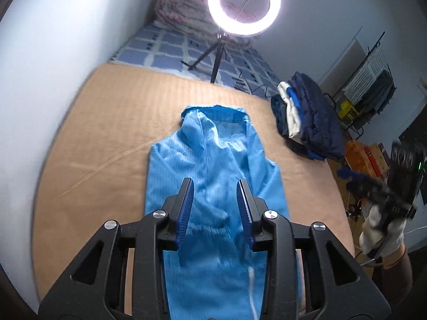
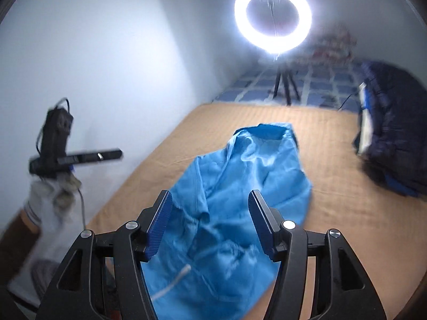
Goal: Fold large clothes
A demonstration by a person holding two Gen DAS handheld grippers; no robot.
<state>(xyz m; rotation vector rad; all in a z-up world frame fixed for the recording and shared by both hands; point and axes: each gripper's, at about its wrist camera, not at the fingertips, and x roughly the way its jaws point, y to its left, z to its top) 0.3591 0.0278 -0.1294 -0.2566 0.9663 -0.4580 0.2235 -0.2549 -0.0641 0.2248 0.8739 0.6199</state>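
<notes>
A lit ring light stands on a tripod on a checked blue sheet, beyond the tan mat. A rolled quilt lies behind it.

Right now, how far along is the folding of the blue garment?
Done: the light blue garment lies on the tan mat, its sides apparently folded in to a narrow strip. A folded pile sits at the mat's edge. In hand: nothing; the left gripper and right gripper are open above it. Left: it looks rumpled and long, so probably lengthwise folds.
</notes>
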